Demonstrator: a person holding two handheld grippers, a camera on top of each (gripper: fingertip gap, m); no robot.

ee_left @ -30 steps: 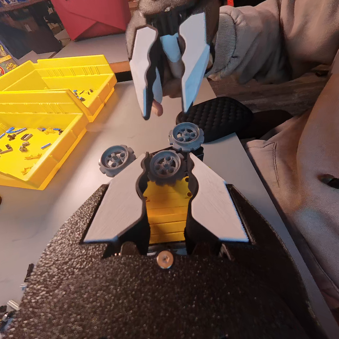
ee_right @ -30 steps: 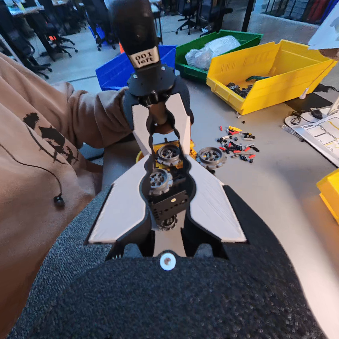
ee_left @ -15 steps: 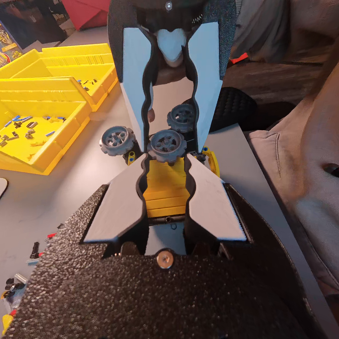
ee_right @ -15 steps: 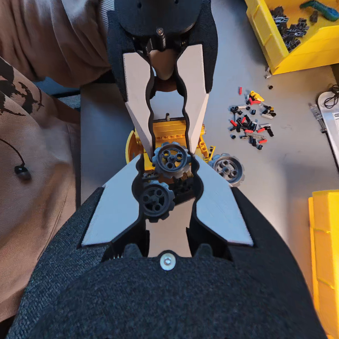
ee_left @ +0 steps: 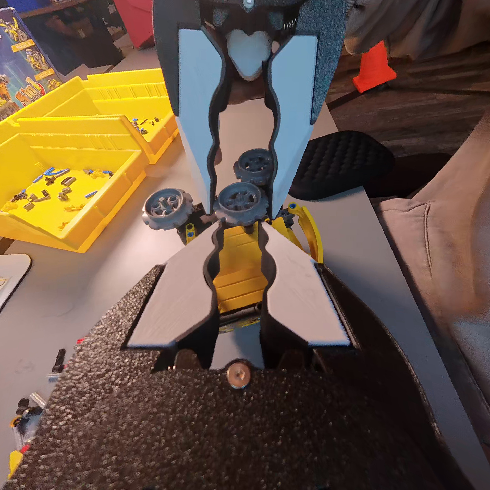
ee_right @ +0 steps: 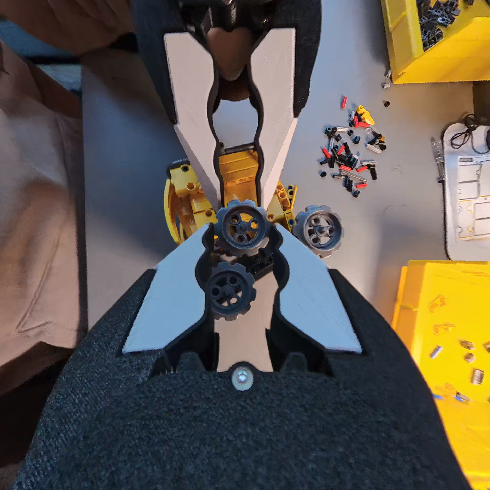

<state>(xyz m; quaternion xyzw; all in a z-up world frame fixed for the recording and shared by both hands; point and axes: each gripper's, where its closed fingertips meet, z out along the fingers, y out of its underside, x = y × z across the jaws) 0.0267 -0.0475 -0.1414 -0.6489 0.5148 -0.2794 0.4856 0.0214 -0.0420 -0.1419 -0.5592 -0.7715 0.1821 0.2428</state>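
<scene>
The left tongs stand with jaws apart astride the yellow brick-built vehicle on the grey desk, their tips close on either side of a dark grey toothed wheel mounted on top of it; whether the tips press the wheel cannot be told. The right tongs come in from 12 o'clock in the left wrist view, also parted, their tips at the same wheel from the opposite side, so the two pairs meet nose to nose around it. In the right wrist view, the right tongs flank that wheel, and a second dark wheel sits between their fingers toward 6 o'clock. A third, lighter grey wheel stands beside the model at 3 o'clock. The opposing tongs hide much of the yellow body. A scatter of small black, red and grey pins lies on the desk at 1 o'clock, with a yellow bin of dark parts beyond it, another yellow bin at 4 o'clock, and a printed sheet at 3 o'clock. In the left wrist view yellow bins holding small pieces lie at 10 o'clock, and an orange cone stands on the floor at 1 o'clock.
</scene>
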